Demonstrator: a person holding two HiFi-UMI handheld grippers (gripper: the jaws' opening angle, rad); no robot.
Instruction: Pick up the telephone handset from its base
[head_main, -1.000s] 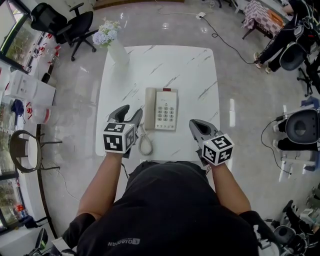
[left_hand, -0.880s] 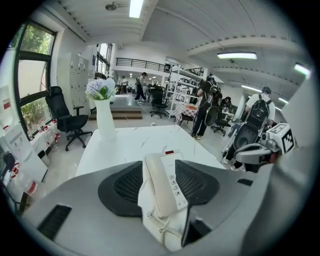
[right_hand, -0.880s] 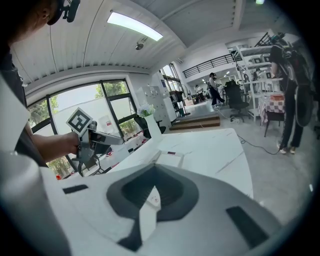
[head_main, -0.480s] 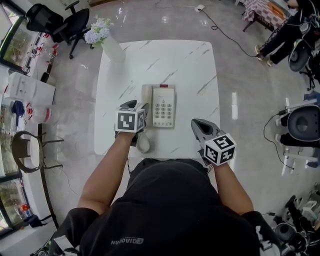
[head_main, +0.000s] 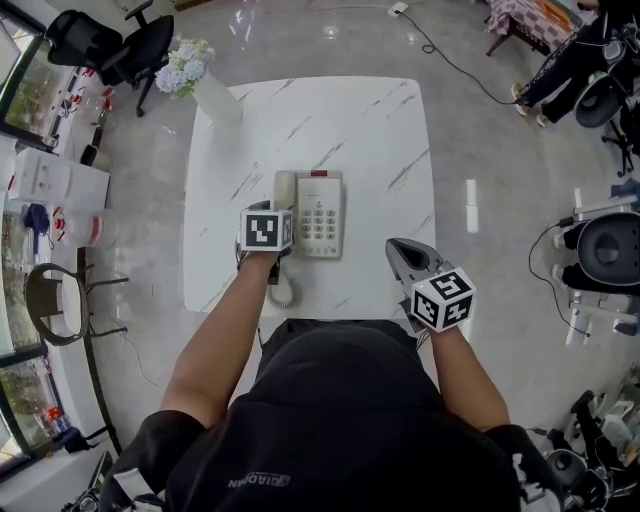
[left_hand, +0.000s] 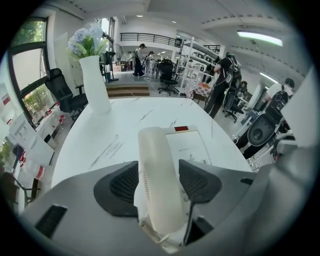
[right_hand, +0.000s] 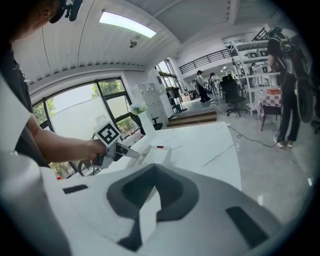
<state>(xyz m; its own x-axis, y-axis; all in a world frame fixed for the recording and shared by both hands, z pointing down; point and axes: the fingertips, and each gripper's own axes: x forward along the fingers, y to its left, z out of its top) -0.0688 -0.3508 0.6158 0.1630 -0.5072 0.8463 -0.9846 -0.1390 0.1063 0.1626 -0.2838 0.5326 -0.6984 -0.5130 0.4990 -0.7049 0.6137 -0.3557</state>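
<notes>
Cream telephone handset (head_main: 285, 188) is seen lying along the left side of the cream push-button telephone base (head_main: 322, 215), mid-way across the white marble-patterned table (head_main: 330, 120). Left gripper (head_main: 272, 212) is set over the handset's near end; dark pads (left_hand: 117, 182) are pressed against both its flanks, gripping it. Coiled cord (head_main: 283, 290) is noted at the near edge. Right gripper (head_main: 400, 250) is held near and right of the base, apart from it, jaws together, nothing between. White vase of pale flowers (head_main: 215, 95) is noted at the far left corner.

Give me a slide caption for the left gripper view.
Left tool gripping the cream handset on its base.
</notes>
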